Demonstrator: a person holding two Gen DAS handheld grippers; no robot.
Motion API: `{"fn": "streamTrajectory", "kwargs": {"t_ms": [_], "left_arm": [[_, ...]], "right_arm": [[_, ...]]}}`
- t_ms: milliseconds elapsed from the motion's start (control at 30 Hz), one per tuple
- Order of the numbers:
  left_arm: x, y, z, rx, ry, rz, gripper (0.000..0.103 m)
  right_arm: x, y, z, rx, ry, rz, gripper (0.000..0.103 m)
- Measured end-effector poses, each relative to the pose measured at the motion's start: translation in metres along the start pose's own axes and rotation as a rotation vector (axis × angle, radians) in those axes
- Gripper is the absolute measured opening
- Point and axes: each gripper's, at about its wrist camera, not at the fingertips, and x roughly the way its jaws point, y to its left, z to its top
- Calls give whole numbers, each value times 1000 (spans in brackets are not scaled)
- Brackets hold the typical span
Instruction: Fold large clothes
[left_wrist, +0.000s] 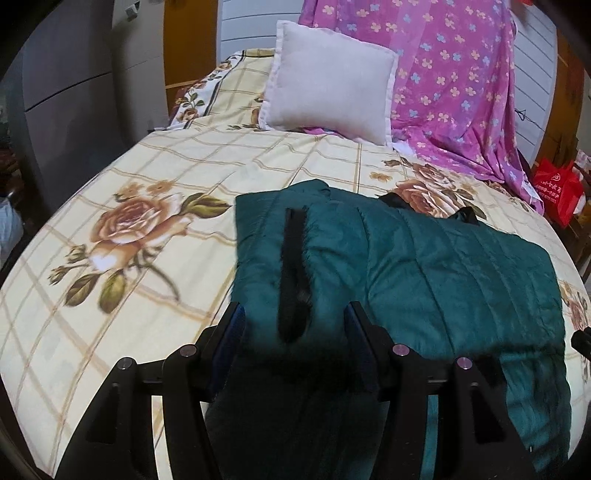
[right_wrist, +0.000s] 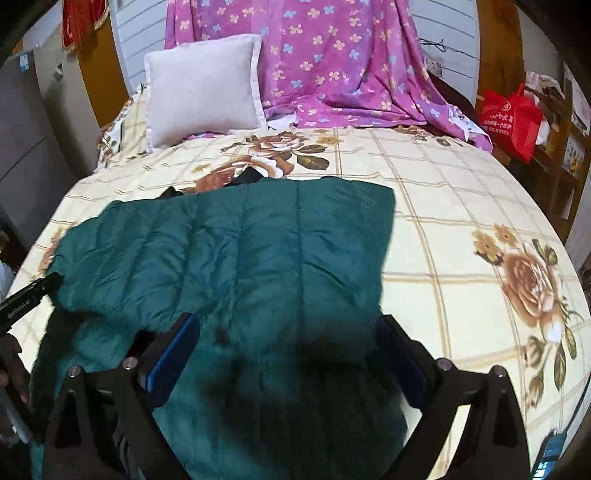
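A dark green quilted jacket (left_wrist: 443, 258) lies spread across the flowered bed sheet (left_wrist: 129, 177). My left gripper (left_wrist: 295, 310) is shut on a bunched edge of the jacket, where a black fuzzy strip (left_wrist: 293, 258) runs up from between the blue pads. In the right wrist view the jacket (right_wrist: 240, 240) stretches left to right. My right gripper (right_wrist: 288, 319) hovers over its near right part, wide open, with fabric below but its pads (right_wrist: 173, 354) not pressing on it. A bit of black lining (right_wrist: 247, 175) shows at the jacket's far edge.
A white pillow (left_wrist: 328, 81) and a pink flowered cloth (left_wrist: 454, 74) lean at the head of the bed. A red bag (right_wrist: 511, 118) sits on wooden furniture to the right. A grey cabinet (left_wrist: 66, 74) stands to the left. A person's hand (right_wrist: 11, 362) shows at the edge.
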Motion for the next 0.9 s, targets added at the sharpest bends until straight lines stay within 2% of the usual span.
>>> {"fn": "streamTrajectory", "kwargs": {"t_ms": [233, 300, 600, 900], "left_arm": [[-40, 9, -24, 20, -11, -4, 38], [-48, 11, -32, 25, -14, -6, 38], [-87, 24, -70, 48, -2, -17, 38], [-111, 29, -99, 64, 9, -19, 38]], "right_arm": [[-27, -18, -26, 40, 41, 10, 98], [-36, -21, -37, 51, 49, 35, 98], [-82, -24, -83, 4, 62, 40, 98], [-97, -28, -123, -10, 94, 38, 98]]}}
